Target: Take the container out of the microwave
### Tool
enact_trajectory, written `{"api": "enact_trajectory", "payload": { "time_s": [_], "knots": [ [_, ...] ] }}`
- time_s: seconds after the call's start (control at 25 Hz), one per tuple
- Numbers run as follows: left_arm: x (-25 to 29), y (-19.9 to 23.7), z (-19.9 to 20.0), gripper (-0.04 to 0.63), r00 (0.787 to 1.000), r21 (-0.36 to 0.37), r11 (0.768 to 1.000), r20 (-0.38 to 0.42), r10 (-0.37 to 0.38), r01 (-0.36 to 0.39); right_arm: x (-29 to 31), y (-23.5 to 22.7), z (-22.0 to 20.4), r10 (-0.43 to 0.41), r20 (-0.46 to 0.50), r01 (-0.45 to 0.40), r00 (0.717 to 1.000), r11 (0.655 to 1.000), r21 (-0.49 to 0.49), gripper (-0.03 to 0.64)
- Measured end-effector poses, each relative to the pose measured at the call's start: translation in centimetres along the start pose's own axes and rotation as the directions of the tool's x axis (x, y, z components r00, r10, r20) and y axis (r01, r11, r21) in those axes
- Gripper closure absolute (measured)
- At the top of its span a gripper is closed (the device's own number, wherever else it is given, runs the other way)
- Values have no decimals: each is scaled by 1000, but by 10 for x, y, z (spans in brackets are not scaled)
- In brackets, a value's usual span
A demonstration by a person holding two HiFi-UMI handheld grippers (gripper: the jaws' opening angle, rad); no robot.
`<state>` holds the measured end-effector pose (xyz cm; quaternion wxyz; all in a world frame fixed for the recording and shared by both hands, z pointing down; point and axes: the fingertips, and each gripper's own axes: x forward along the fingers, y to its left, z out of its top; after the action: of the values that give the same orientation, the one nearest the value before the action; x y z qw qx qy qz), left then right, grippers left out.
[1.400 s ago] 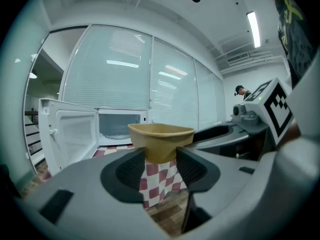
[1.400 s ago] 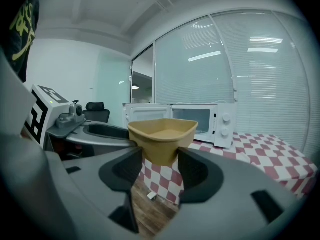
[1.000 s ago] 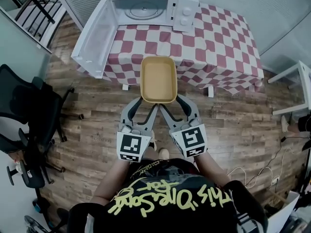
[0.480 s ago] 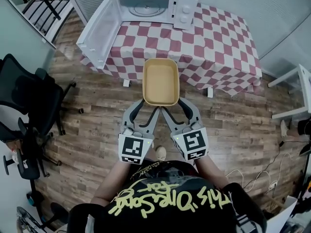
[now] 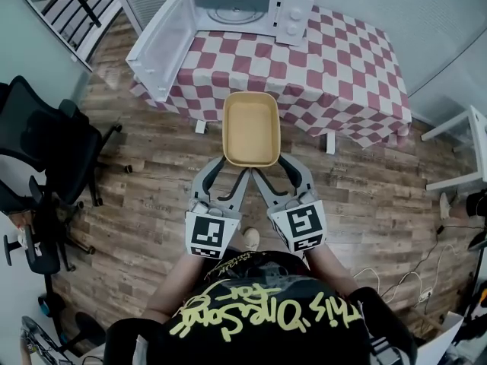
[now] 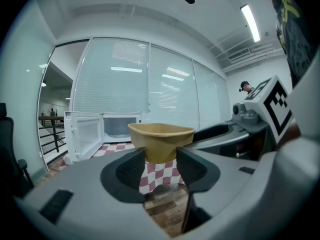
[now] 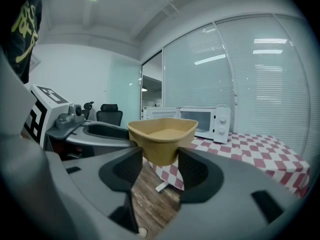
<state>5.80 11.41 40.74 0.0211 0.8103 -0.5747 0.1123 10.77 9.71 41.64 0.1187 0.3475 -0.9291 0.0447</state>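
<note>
A tan rectangular container (image 5: 251,128) hangs in the air over the wooden floor, just off the front edge of the checked table (image 5: 342,74). My left gripper (image 5: 230,167) is shut on its near left corner and my right gripper (image 5: 272,167) on its near right corner. In the left gripper view the container (image 6: 161,139) sits between the dark pads (image 6: 131,168). The right gripper view shows the same container (image 7: 161,136) in its own jaws. The white microwave (image 5: 240,10) stands at the table's far end with its door (image 5: 163,40) swung wide open and its inside bare.
A red-and-white checked cloth covers the table. A black office chair (image 5: 38,150) stands on the floor at the left. A white side table (image 5: 464,143) is at the right edge, with cables on the floor near it. My own feet and shirt fill the bottom.
Both grippers have drawn back a little from the table with the container still held. The table and microwave sit slightly further up the head view.
</note>
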Motion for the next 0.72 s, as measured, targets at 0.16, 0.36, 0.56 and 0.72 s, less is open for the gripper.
{"api": "enact_trajectory", "payload": {
  "time_s": [0.16, 0.36, 0.56, 0.72],
  "knots": [
    [-1, 1, 1, 400, 1000, -2, 1000, 8, 8, -8, 0, 1, 2, 6, 12, -6, 1000, 1000, -6, 390],
    [-2, 2, 3, 400, 1000, 0, 1000, 7, 7, -7, 0, 2, 4, 5, 12, -5, 1000, 1000, 1, 393],
    [-1, 2, 3, 400, 1000, 3, 1000, 6, 7, -7, 0, 1, 4, 4, 14, -4, 1000, 1000, 4, 394],
    [-2, 2, 3, 400, 1000, 2, 1000, 5, 1, -1, 0, 2, 5, -3, 15, 3, 1000, 1000, 7, 394]
  ]
}}
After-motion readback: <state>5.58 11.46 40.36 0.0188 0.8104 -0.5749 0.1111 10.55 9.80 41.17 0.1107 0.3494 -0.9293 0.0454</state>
